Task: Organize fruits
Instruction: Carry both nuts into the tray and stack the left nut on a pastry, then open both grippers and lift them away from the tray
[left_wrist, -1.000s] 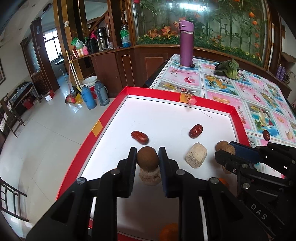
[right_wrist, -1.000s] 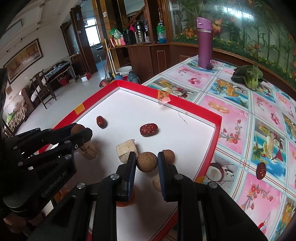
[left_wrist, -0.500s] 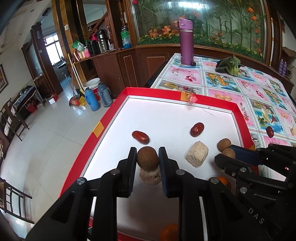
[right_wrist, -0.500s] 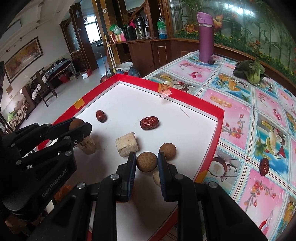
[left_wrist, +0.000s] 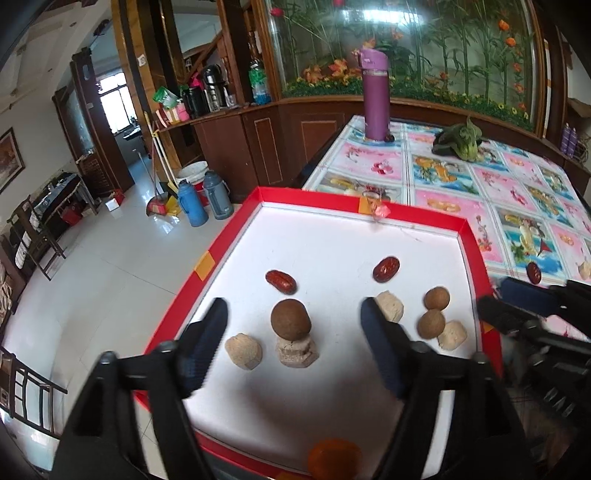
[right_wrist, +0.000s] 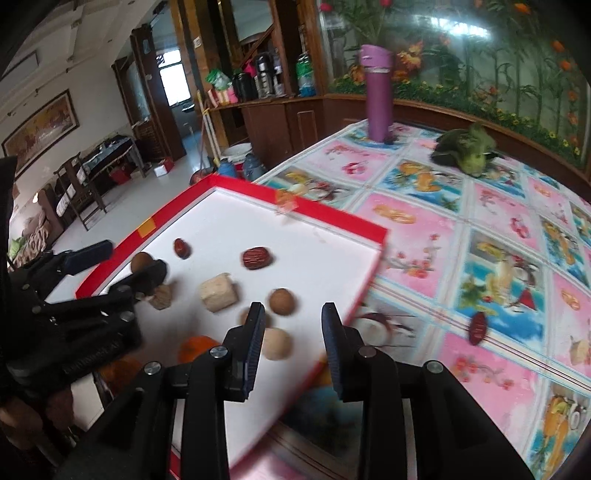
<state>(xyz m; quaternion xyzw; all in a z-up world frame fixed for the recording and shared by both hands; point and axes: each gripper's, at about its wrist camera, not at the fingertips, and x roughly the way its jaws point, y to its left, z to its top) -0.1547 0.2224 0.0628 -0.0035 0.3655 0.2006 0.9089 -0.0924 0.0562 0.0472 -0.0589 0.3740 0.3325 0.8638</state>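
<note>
A red-rimmed white tray (left_wrist: 236, 236) holds the fruits. My left gripper (left_wrist: 291, 306) is open wide; between its fingers a brown round fruit (left_wrist: 290, 319) rests on a beige chunk (left_wrist: 295, 354), with a beige ball (left_wrist: 243, 350) beside it. Two red dates (left_wrist: 281, 281) (left_wrist: 386, 268) lie farther in. My right gripper (right_wrist: 293, 308) is open and empty over the tray's right edge. Just ahead of it lie a brown fruit (right_wrist: 282, 301), a second one (right_wrist: 245, 315) partly hidden by a finger, and a beige ball (right_wrist: 275, 343). Another date (right_wrist: 478, 326) lies on the tablecloth.
A beige cube (left_wrist: 389, 310) and an orange (left_wrist: 334, 458) are also in the tray. On the flowered tablecloth (right_wrist: 424, 229) behind stand a purple bottle (left_wrist: 375, 99) and a green vegetable (left_wrist: 460, 142). The tray's left side overhangs the tiled floor.
Both grippers have opened and let go of their brown fruits. The left one's fruit now rests on the beige chunk. The right gripper has swung right, towards the tray's edge.
</note>
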